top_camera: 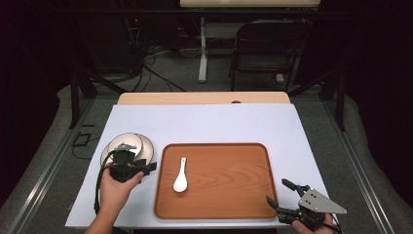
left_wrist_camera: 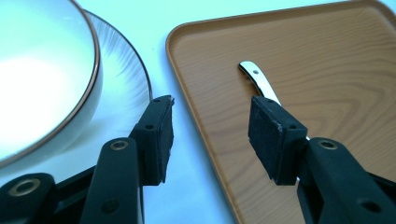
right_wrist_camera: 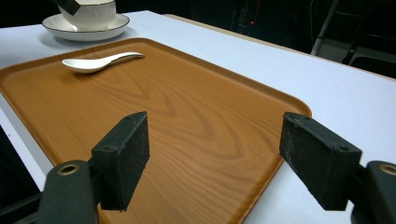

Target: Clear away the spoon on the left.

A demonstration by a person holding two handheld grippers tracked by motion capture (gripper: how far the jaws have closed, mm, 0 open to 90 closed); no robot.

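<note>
Lying flat on the pale table cover, a brown wooden tray takes up the near centre of the table. One white spoon rests on the tray's left part, bowl end toward the near edge, handle pointing far. In the right gripper view the spoon sits at the far left of the tray, bowl to the left.

Left of the tray, off its edge, a white bowl with a dark rim stands on a ribbed plate. In the left gripper view the bowl sits on the plate, just beside the tray's left rim, not touching it.

Left gripper: held in the person's left hand at the near side of the bowl and plate, partly covering them from above. Jaws moderately open, nothing between them. In its own view the left gripper has one jaw over the table cover by the plate edge, the other over the tray, hiding part of the spoon handle. Contact with the spoon: cannot tell.

Right gripper: at the tray's near right corner, grey three-cornered plate on top, person's right hand at the bottom edge. Jaws wide apart, holding nothing. In its own view the right gripper straddles the tray's near right corner.

Far background: dark floor, cables, a black chair.
</note>
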